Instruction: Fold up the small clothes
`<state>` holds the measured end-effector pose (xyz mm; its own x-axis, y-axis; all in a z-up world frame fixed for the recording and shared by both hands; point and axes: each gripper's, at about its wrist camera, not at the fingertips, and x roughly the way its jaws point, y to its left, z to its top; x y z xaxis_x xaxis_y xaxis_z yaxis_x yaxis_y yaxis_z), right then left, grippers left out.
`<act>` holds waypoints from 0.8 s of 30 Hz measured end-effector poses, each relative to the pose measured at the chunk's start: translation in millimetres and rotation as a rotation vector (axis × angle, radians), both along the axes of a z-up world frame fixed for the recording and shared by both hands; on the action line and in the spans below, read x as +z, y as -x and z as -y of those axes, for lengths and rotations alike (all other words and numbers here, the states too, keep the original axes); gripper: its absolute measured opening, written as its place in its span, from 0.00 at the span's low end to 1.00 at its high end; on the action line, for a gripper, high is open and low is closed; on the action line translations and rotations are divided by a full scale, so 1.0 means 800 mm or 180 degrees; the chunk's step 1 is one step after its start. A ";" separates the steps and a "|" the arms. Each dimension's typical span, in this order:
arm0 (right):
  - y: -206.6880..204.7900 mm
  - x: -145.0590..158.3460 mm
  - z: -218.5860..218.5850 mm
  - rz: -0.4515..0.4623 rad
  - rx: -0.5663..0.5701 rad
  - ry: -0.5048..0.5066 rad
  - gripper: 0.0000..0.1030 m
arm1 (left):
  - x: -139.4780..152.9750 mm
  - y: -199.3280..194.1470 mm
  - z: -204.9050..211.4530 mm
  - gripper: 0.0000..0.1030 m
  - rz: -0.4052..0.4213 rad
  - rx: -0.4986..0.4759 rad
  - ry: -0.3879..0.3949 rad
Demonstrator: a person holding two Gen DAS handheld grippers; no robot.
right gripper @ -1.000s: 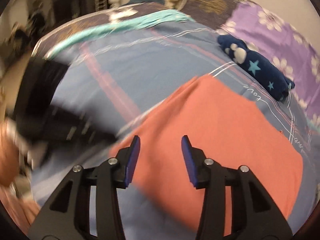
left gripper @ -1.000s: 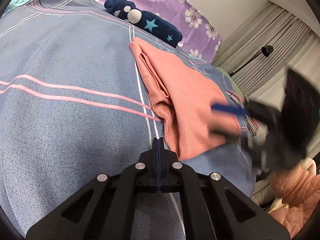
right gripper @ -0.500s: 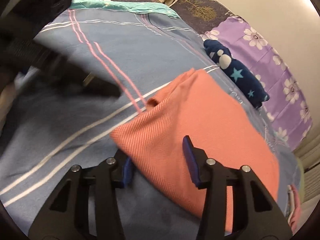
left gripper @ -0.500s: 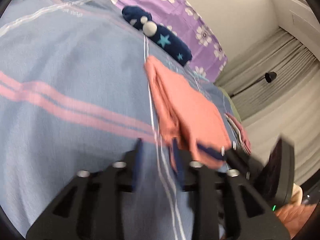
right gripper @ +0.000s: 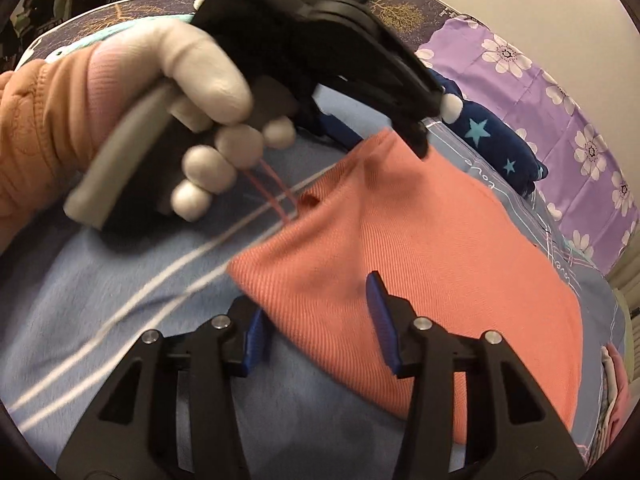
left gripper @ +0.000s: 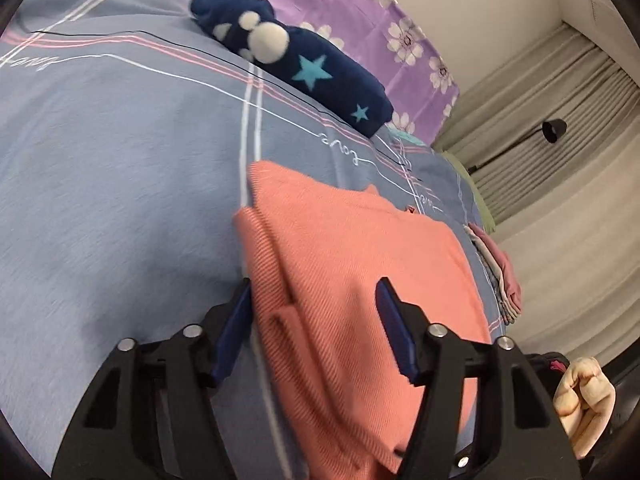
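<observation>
A folded salmon-pink garment [left gripper: 360, 264] lies on the blue striped bedspread [left gripper: 112, 184]. My left gripper [left gripper: 316, 320] is open, its jaws straddling the garment's near left edge where layers show. In the right wrist view the same garment [right gripper: 440, 248] fills the middle. My right gripper [right gripper: 320, 320] is open, its jaws either side of the garment's near corner. The left gripper, held by a white-gloved hand [right gripper: 200, 92], reaches the garment's far corner in the right wrist view.
A navy star-print cloth [left gripper: 304, 68] lies near the purple flowered pillow [left gripper: 384, 20]. A small stack of folded pink clothes [left gripper: 500, 272] sits at the bed's right edge. Curtains and a lamp [left gripper: 554, 130] stand beyond.
My left gripper went from shut to open and moved onto the garment's edge. My right gripper closed in on the garment's near corner. The left hand swung into the right wrist view.
</observation>
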<state>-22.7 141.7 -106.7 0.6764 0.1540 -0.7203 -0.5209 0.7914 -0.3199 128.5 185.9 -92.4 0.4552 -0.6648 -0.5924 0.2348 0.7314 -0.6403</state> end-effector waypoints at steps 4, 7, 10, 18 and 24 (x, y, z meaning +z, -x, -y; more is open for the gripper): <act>-0.001 0.007 0.003 0.0064 -0.0002 -0.0133 0.08 | -0.006 -0.008 -0.001 0.15 -0.0151 0.0067 0.0102; -0.003 0.024 0.028 0.0008 -0.0073 -0.0527 0.05 | 0.009 -0.003 -0.002 0.11 -0.0069 0.0148 0.0075; -0.005 0.049 0.059 0.0026 -0.0172 -0.0888 0.05 | 0.034 0.000 0.010 0.10 0.0072 0.0158 -0.0058; -0.005 0.095 0.164 -0.0195 -0.0261 -0.1765 0.05 | 0.120 0.008 0.079 0.10 0.0442 -0.0035 -0.0185; -0.005 0.105 0.281 -0.0302 -0.0588 -0.2441 0.05 | 0.151 -0.003 0.155 0.10 0.0537 -0.0165 -0.0264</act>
